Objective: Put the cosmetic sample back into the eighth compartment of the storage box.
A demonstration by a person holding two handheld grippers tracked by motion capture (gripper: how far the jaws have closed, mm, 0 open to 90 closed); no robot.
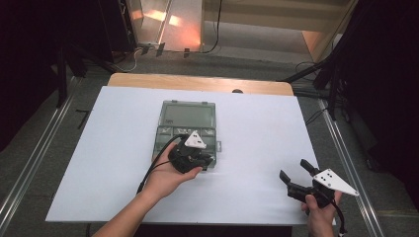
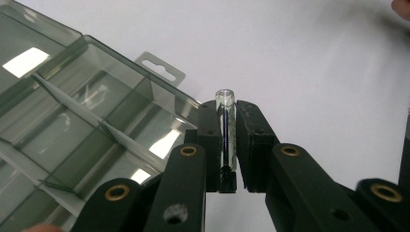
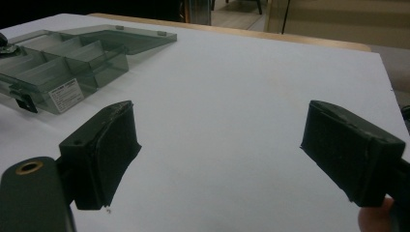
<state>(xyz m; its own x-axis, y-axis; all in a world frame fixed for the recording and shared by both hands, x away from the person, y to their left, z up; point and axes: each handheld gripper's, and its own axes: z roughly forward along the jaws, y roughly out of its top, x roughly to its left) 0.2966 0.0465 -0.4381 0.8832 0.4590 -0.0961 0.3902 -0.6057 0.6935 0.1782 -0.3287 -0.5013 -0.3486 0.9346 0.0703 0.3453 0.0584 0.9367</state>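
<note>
The small clear tube [image 2: 225, 135] sits pinched upright between the left gripper [image 1: 189, 155]'s jaws, just beside the open compartment box [image 1: 188, 129] mid-bench. The right gripper [image 1: 302, 177] hovers near the white bench [image 1: 257, 128]'s right edge, jaws spread wide, holding nothing.

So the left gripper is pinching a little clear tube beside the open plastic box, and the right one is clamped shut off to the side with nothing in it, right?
Not quite. The right gripper is not clamped shut: its jaws stand wide apart over the white table, as the right gripper view shows. The rest holds: it is empty and off to the side, while the left gripper pinches the little clear tube beside the open plastic box.
</note>
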